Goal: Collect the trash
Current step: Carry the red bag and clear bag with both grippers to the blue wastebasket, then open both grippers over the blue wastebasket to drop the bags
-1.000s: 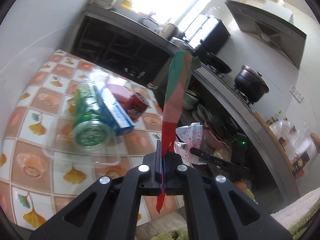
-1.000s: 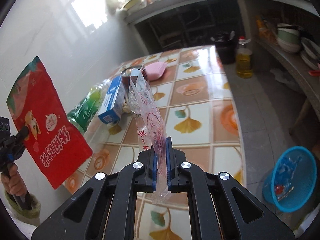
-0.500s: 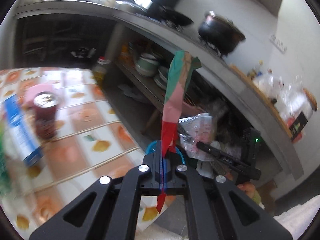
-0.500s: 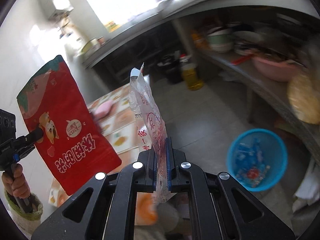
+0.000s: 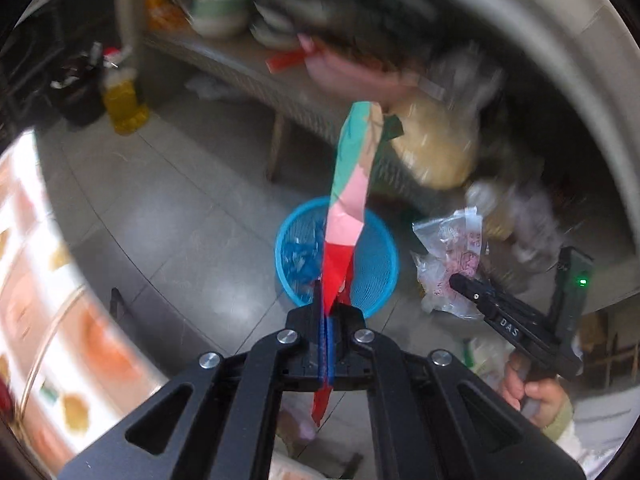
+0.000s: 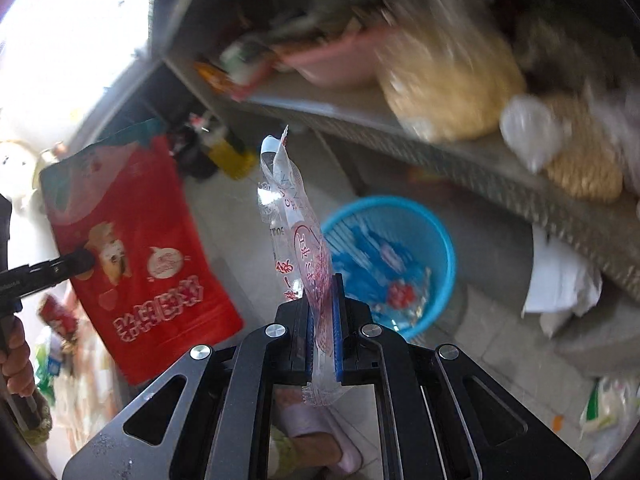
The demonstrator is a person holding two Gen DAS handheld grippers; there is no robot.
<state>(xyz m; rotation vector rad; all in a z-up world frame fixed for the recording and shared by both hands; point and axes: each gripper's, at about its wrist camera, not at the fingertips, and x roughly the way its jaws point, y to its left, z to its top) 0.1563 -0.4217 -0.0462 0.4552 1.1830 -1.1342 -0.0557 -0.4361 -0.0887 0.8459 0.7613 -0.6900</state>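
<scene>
My left gripper (image 5: 325,312) is shut on a red snack bag (image 5: 347,216) with a green top, seen edge-on and standing up over the blue mesh trash basket (image 5: 380,264) on the floor. In the right wrist view the same red snack bag (image 6: 136,248) shows flat at the left, pinched by the left gripper (image 6: 86,258). My right gripper (image 6: 322,300) is shut on a clear plastic bag with red print (image 6: 294,232), just left of the blue basket (image 6: 440,240), which holds blue and red wrappers. The right gripper (image 5: 456,280) with its clear bag (image 5: 452,256) also shows right of the basket.
A low shelf (image 6: 460,148) behind the basket carries a pink basin (image 6: 336,56), bowls and filled sacks. A yellow oil bottle (image 5: 122,100) and a dark pot stand on the grey tile floor. The patterned table edge (image 5: 36,280) is at the left. A slippered foot (image 6: 316,432) is below.
Both grippers have swung away from the table and tipped down toward the floor. The blue basket now sits right under the held bags; the table items have left view.
</scene>
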